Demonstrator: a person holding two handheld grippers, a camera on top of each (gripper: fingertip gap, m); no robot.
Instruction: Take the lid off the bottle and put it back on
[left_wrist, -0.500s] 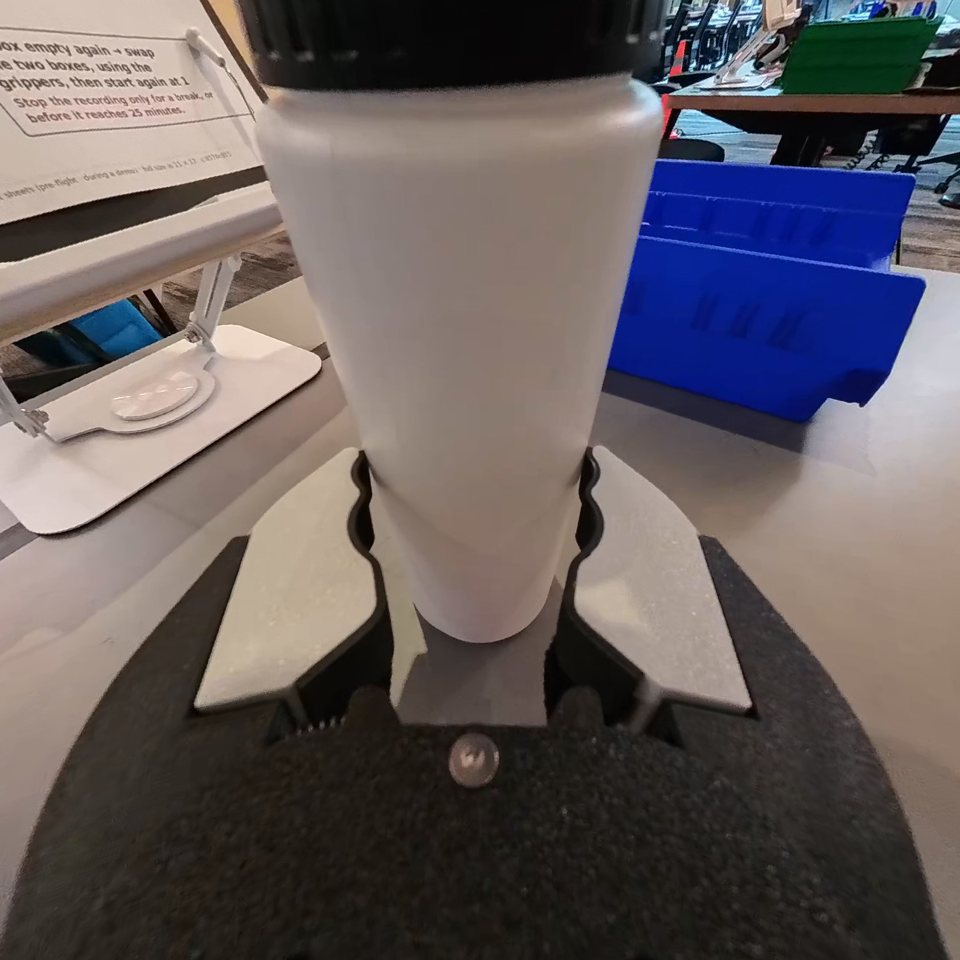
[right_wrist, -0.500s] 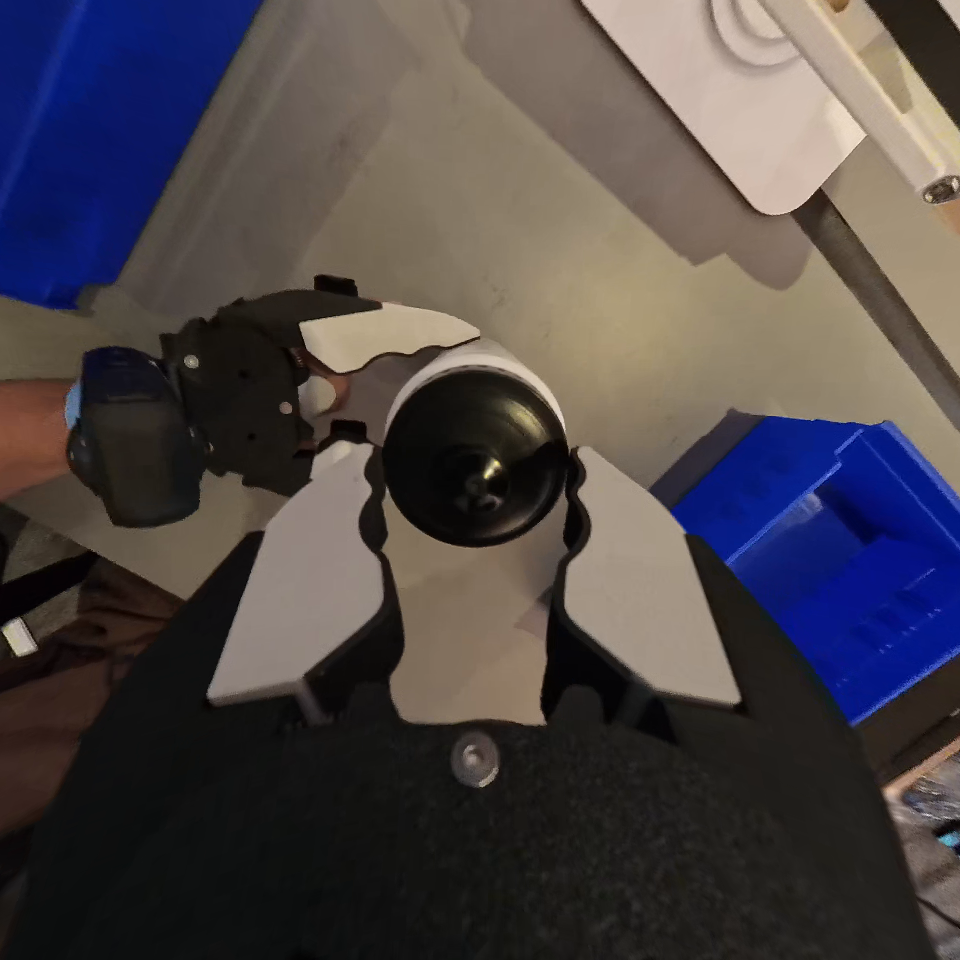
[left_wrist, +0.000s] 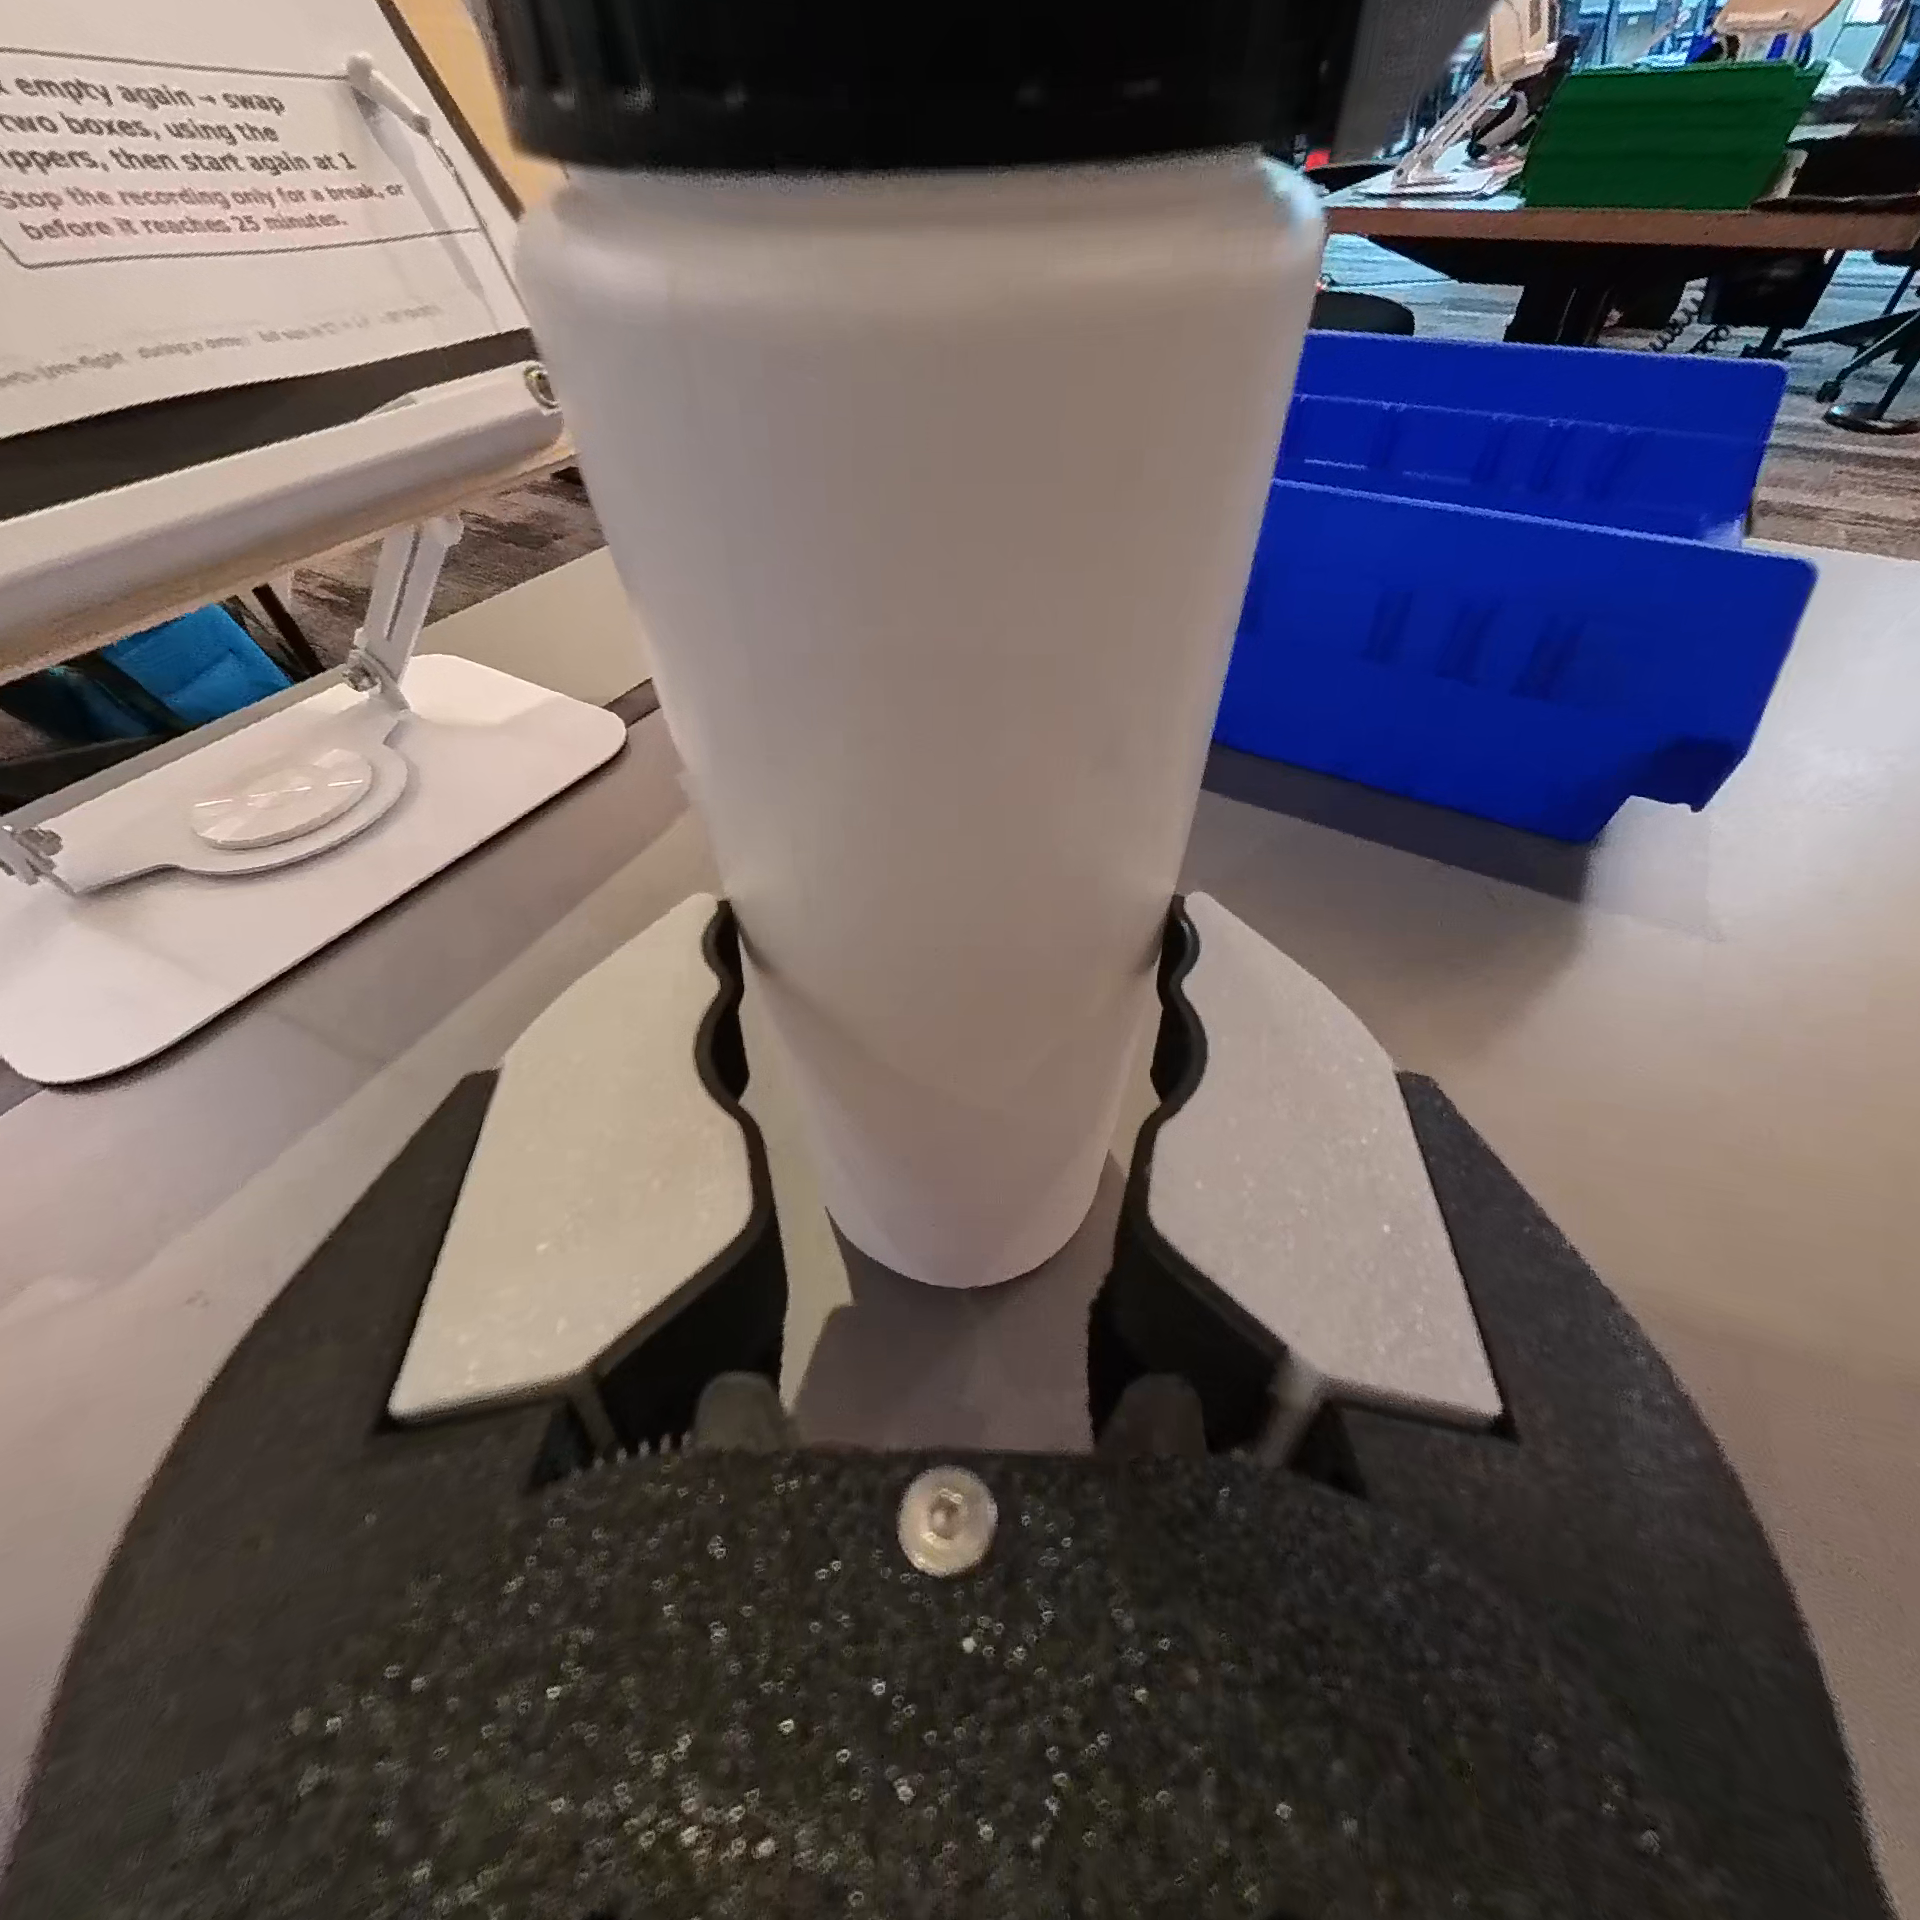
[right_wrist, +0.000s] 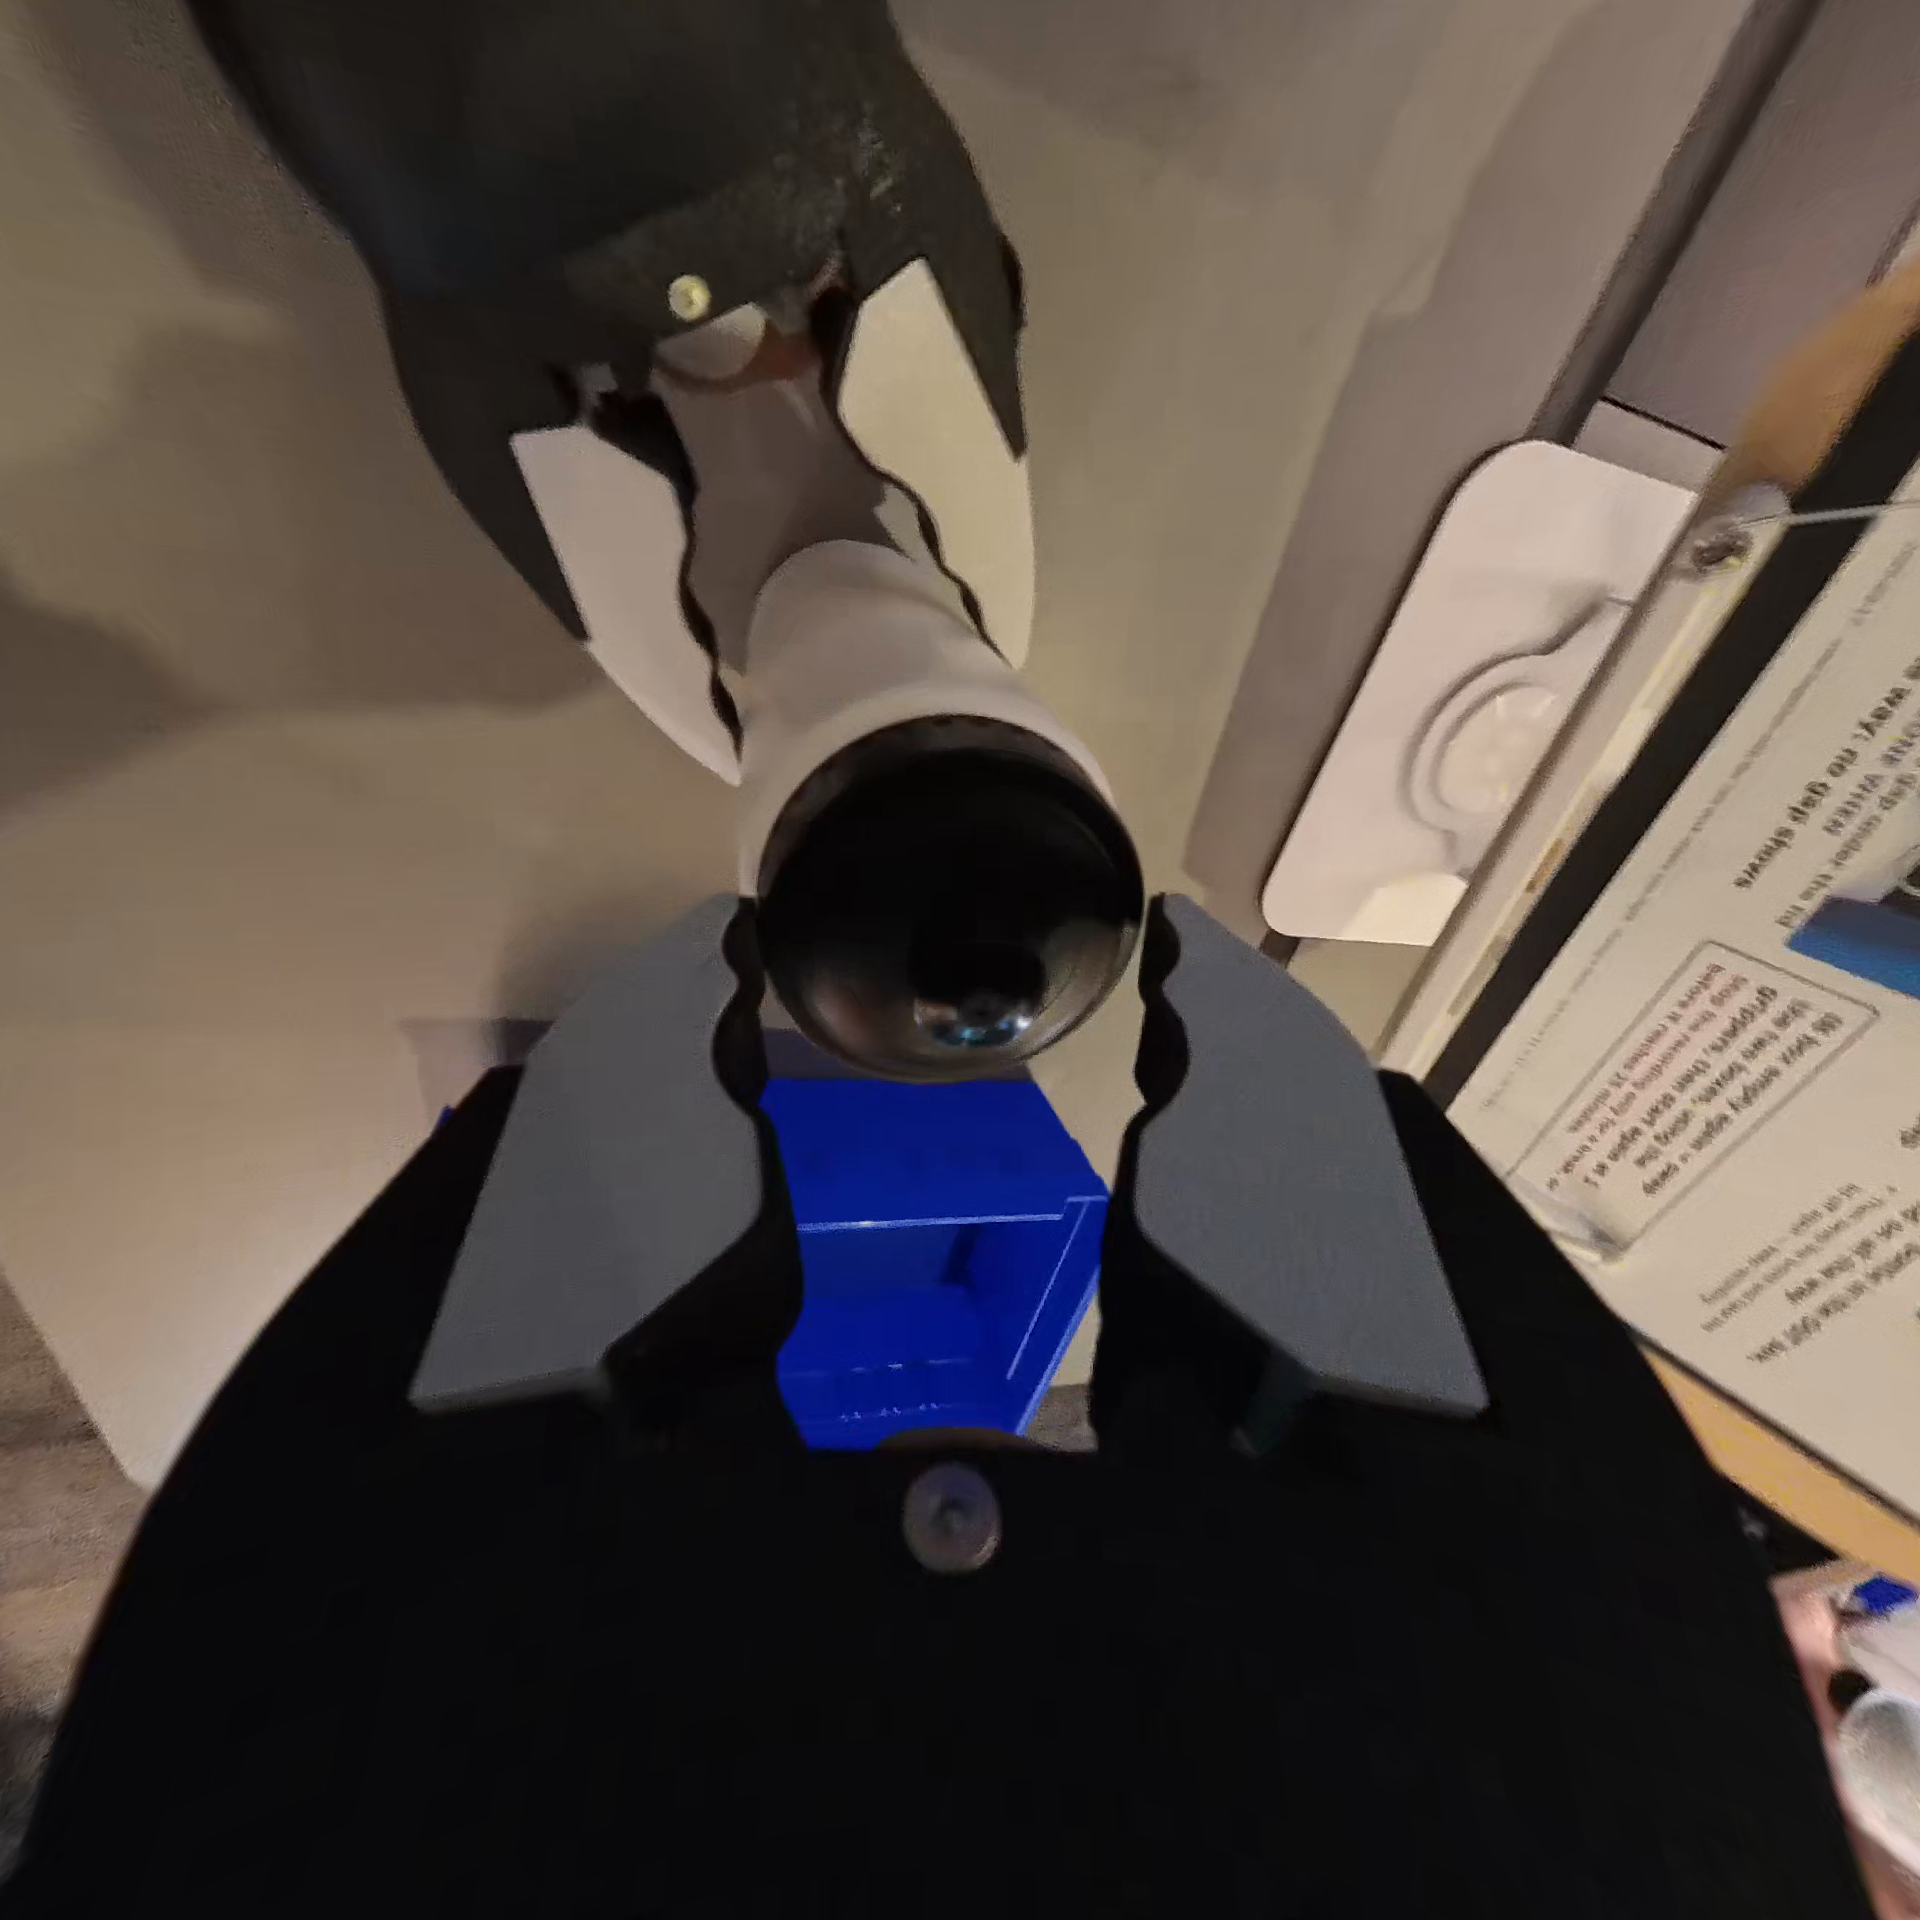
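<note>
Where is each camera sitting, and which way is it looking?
Left wrist view: sits on the left gripper, looking level across the table at the white bottle clamped between its own fingers; blue bin and white stand behind.
Right wrist view: sits on the right gripper, looking down at the black lid between its own fingers; the left gripper shows beyond, clamping the bottle.
Both views show: bottle, lid, blue bin, stand, table.
</note>
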